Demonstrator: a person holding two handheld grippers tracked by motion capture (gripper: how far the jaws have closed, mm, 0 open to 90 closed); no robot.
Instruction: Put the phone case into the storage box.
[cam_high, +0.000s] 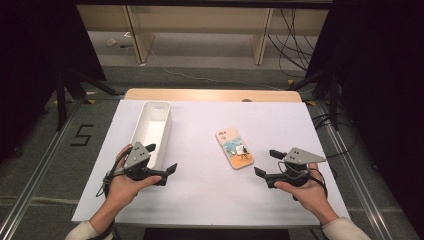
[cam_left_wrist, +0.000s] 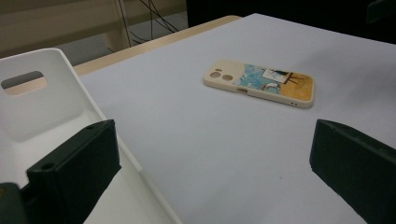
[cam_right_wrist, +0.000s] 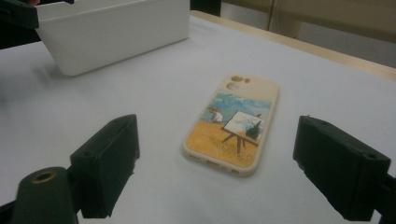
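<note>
A cream phone case (cam_high: 234, 147) printed with a painting of an easel in a field lies flat, right of the table's middle. My left gripper (cam_high: 161, 158) is open at the near end of a long white bin (cam_high: 151, 131); in the left gripper view one jaw hangs over the bin (cam_left_wrist: 37, 107), and the case (cam_left_wrist: 259, 83) lies farther off. My right gripper (cam_high: 267, 162) is open too, just right of the case, with nothing held. In the right gripper view the case (cam_right_wrist: 233, 123) lies on the table ahead of the open jaws, clear of both pads.
A white sheet (cam_high: 210, 195) covers the table, whose wooden far edge (cam_high: 212, 95) shows beyond it. The bin (cam_right_wrist: 116, 32) holds nothing I can see. Dark stands and cables lie on the floor at both sides.
</note>
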